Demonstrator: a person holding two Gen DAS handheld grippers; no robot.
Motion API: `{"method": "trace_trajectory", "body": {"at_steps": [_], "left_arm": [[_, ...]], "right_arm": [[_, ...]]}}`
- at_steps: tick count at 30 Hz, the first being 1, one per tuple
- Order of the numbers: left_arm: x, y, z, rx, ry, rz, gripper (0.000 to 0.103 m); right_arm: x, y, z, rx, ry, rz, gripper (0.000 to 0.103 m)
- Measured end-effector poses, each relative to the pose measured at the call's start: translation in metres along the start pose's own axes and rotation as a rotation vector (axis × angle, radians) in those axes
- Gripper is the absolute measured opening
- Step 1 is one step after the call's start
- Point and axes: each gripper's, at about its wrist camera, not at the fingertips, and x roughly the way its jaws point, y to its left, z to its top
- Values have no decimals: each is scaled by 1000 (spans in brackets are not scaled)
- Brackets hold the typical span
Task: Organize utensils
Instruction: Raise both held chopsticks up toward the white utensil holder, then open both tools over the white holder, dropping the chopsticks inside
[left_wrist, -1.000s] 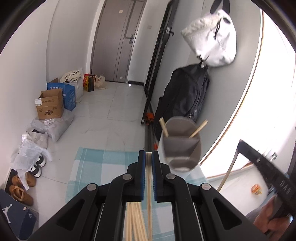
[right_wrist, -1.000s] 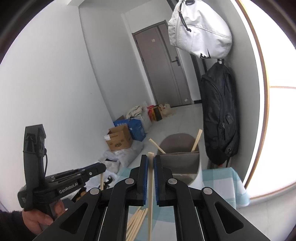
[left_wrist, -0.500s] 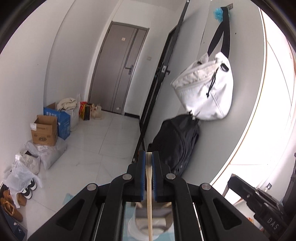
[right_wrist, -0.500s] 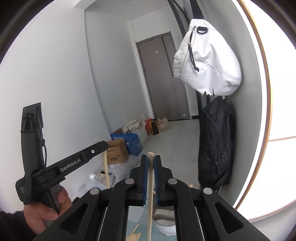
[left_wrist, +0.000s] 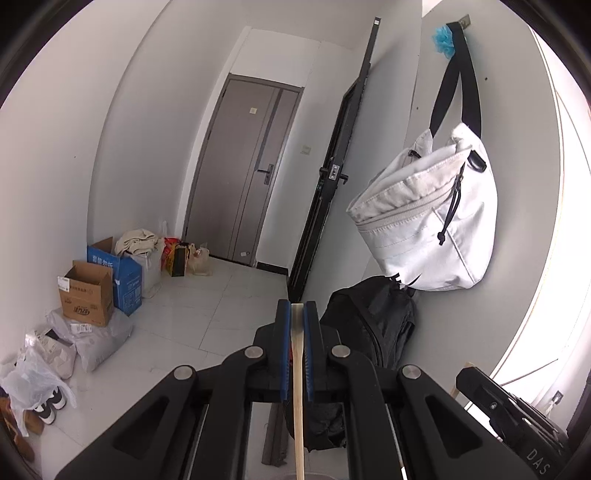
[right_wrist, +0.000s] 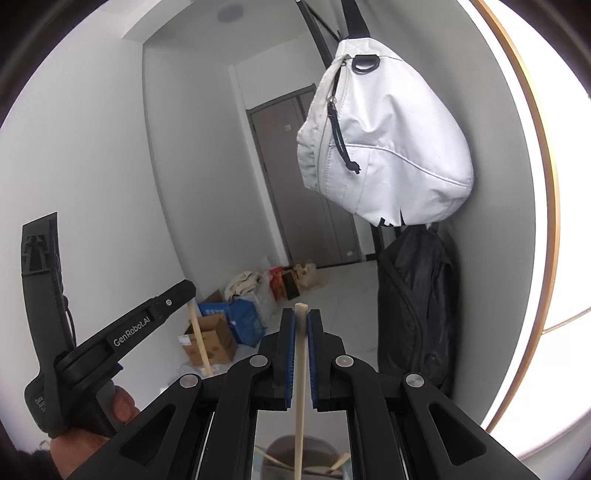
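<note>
Now my left claw (left_wrist: 295, 314) is pinched tight on one pale wooden chopstick (left_wrist: 297, 387), which hangs down through the lower middle of its frame. My right claw (right_wrist: 302, 321) is clamped the same way on a second pale wooden chopstick (right_wrist: 300, 387). The grey round utensil holder (right_wrist: 280, 448) peeks in at the bottom edge of the right view, two sticks already leaning in it. I judge this the carrying step, both sticks lifted clear. Next I should tip each claw down, line a stick's lower end over a compartment, then open.
</note>
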Motion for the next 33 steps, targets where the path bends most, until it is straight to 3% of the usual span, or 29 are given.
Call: {"method": "trace_trajectory", "body": {"at_steps": [13,21,33], "left_arm": [[55,15,-41,33,101,-70,2],[42,-2,-56,152,82,-180,2],[27,13,-59,115,161,-266,2]], "right_arm": [[56,-23,-33,31,28,1,6],[59,-22,-51,-27,44,36,6],[38,-21,-83,-17,139,73,6]]}}
